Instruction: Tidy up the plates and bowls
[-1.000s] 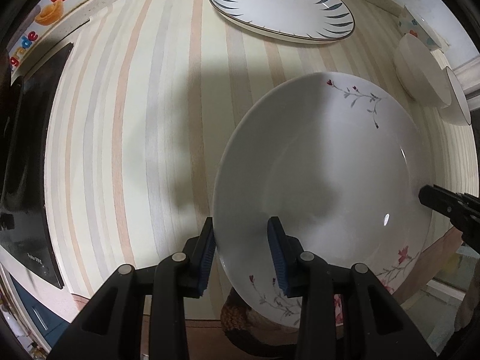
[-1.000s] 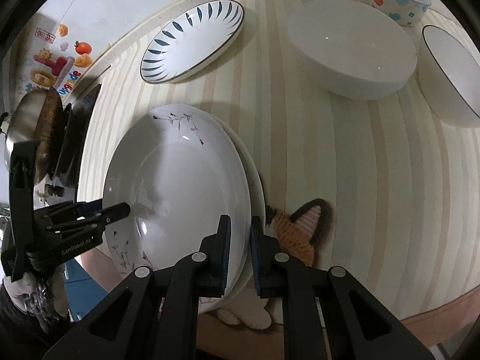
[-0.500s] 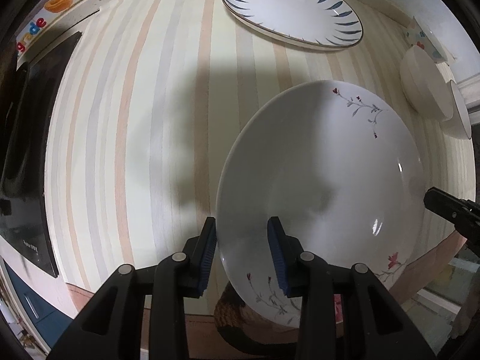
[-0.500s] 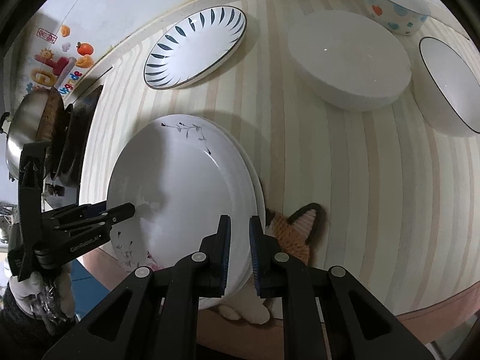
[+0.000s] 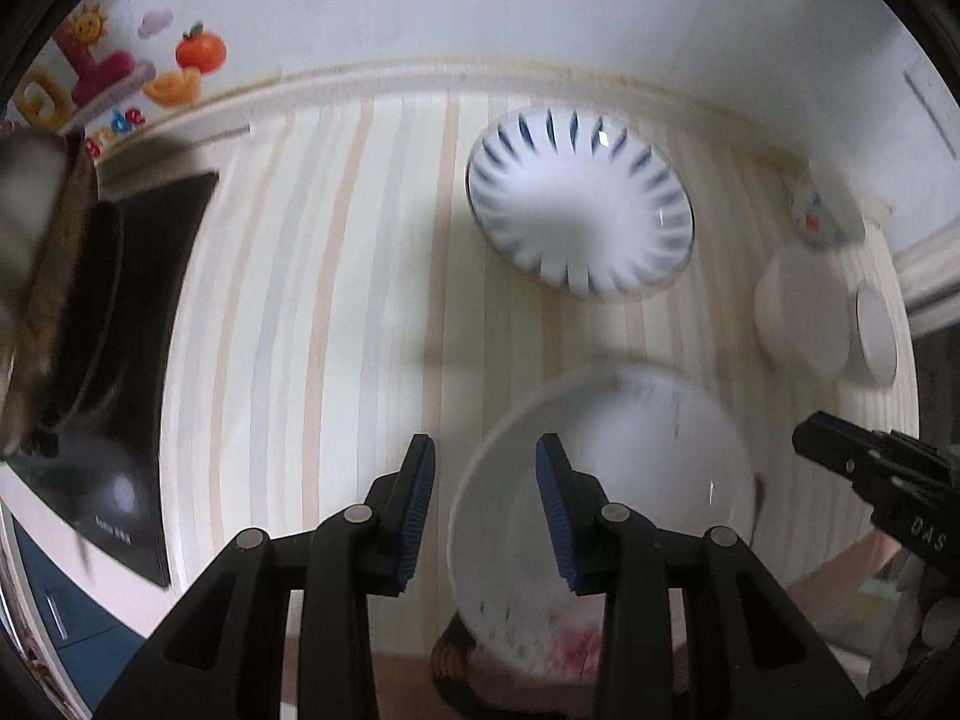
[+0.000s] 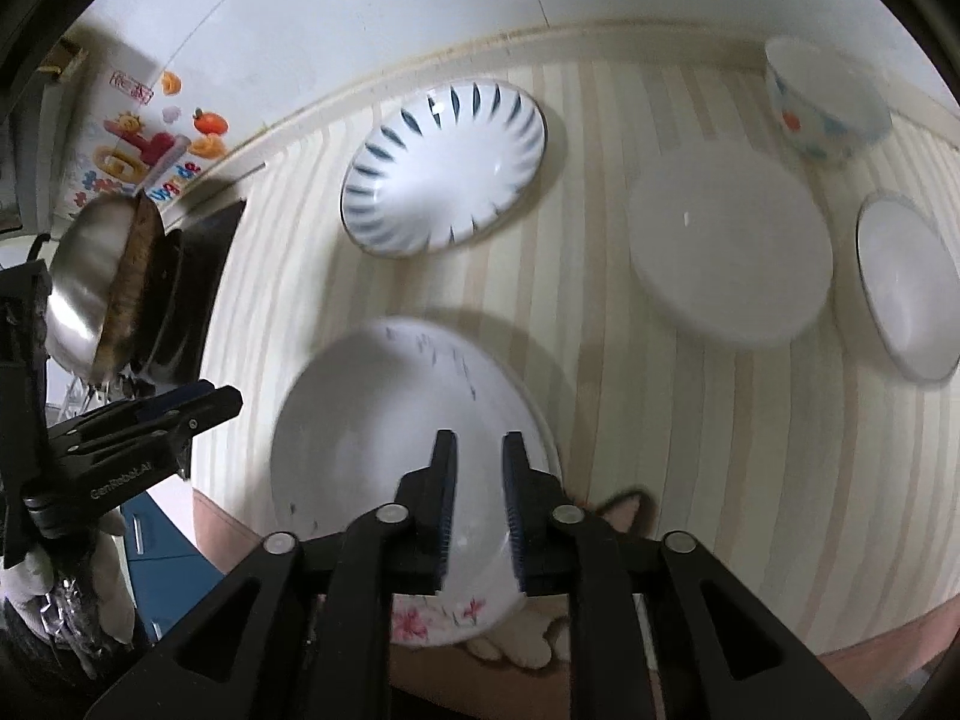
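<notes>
White china at the near edge: found the floral plate (image 5: 630, 480) lying flat on the striped tablecloth (image 6: 690, 420), blurred in both views, its near rim over a cat-shaped mat (image 6: 624, 507). Saw red blossoms on that near rim and thin dark sprigs on the far one.

Found the left gripper (image 5: 485, 450) pointed steeply down above the plate's left rim. Noted its blue pads well apart, the rim showing in the gap below them, with neither pad pressing on it. Held nothing.

Found the right gripper (image 6: 478, 441) above the plate's near right part. Noted that its jaws had just been opening: a narrow gap between the pads, the plate's surface visible through it, no pad on the china. Held nothing either. Saw each gripper in the other's view, one at either side of the plate.

Farther back, near the wall, saw a blue-leaf plate (image 5: 579, 210) resting apart from the floral one. To the right noted a plain white dish (image 6: 729, 252), with a dark-rimmed bowl (image 6: 906, 288) just beside it and a spotted bowl (image 6: 828, 108) behind, at the far right corner. At the left edge noted a black hob (image 5: 150, 300) with a steel pan (image 6: 84, 276) on it, and fruit stickers (image 5: 120, 60) on the wall above.
</notes>
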`<action>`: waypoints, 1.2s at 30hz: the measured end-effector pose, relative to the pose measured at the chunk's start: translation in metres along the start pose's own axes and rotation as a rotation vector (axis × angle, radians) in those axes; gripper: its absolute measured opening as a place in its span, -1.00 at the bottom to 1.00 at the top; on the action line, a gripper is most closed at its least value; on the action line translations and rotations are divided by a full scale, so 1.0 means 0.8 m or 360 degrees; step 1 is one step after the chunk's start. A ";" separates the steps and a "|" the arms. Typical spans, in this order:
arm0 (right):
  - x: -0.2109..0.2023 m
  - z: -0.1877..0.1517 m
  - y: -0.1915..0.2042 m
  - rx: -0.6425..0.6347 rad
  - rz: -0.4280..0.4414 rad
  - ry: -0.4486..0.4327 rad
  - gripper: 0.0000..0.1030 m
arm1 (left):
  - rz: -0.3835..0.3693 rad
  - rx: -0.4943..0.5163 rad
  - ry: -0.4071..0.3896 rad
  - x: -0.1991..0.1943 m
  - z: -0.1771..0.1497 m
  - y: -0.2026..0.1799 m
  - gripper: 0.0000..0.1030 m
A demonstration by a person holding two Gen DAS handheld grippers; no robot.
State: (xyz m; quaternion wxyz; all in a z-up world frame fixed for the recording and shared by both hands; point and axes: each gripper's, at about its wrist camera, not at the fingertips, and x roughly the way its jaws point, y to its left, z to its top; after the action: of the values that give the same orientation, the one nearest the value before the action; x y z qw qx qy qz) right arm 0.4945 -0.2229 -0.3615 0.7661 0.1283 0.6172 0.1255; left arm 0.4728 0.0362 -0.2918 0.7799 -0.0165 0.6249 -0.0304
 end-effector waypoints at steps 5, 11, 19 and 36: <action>-0.006 0.061 -0.005 0.0035 -0.0004 -0.0056 -0.22 | -0.0055 -0.0105 -0.0033 0.015 0.061 0.011 -0.34; 0.015 0.149 -0.028 0.0167 0.0047 -0.0083 -0.19 | -0.0119 -0.0174 0.0019 0.065 0.132 0.020 -0.34; 0.091 0.227 -0.048 0.0204 -0.0013 0.0022 -0.19 | -0.0147 -0.0190 0.0214 0.146 0.170 0.022 -0.34; 0.169 0.265 -0.060 0.0193 -0.0050 0.0190 -0.73 | -0.0162 -0.0154 0.0224 0.174 0.172 0.009 -0.51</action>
State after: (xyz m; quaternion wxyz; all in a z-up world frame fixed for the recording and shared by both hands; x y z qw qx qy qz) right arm 0.7312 -0.2290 -0.4584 0.7205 0.1571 0.6702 0.0832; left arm 0.6373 0.0326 -0.3977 0.7298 -0.0836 0.6773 -0.0408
